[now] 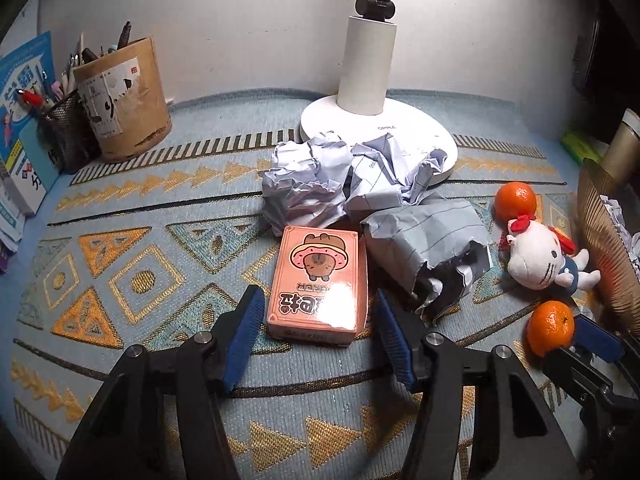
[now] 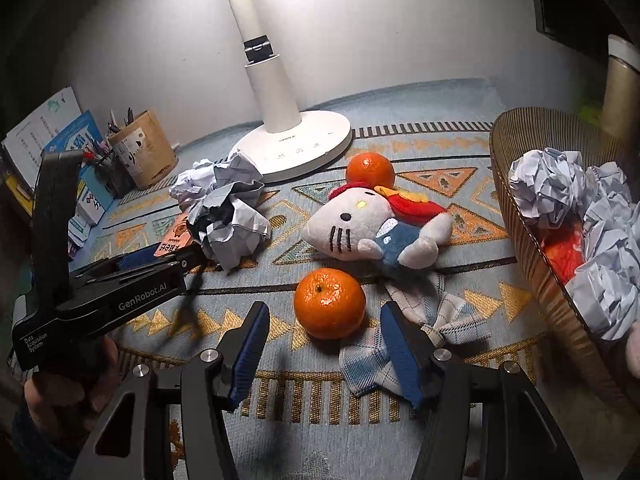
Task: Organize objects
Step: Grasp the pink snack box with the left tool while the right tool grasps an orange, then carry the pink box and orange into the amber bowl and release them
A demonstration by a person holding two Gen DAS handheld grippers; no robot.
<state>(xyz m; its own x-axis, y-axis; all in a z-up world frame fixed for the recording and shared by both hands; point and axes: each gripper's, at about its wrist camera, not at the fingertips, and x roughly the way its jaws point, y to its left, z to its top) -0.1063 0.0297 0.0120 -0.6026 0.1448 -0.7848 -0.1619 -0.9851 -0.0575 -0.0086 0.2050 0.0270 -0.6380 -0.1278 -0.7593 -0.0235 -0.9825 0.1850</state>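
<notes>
In the left wrist view my left gripper point(image 1: 318, 310) is open, its blue fingers either side of the near end of a pink card box point(image 1: 318, 280) lying flat on the mat. Crumpled paper balls point(image 1: 304, 184) lie behind and right of the box. In the right wrist view my right gripper point(image 2: 324, 328) is open around the near orange point(image 2: 330, 304), not touching it. A white cat plush point(image 2: 368, 228) lies behind it, with a second orange point(image 2: 370, 170) farther back. The left gripper point(image 2: 120, 276) shows at the left there.
A white lamp base point(image 1: 380, 128) stands at the back. A brown pen pot point(image 1: 124, 100), mesh holder point(image 1: 68, 136) and books point(image 1: 24, 120) are at the left. A wicker basket point(image 2: 532, 220) holding crumpled paper stands at the right. A plaid cloth point(image 2: 440, 320) lies under the right finger.
</notes>
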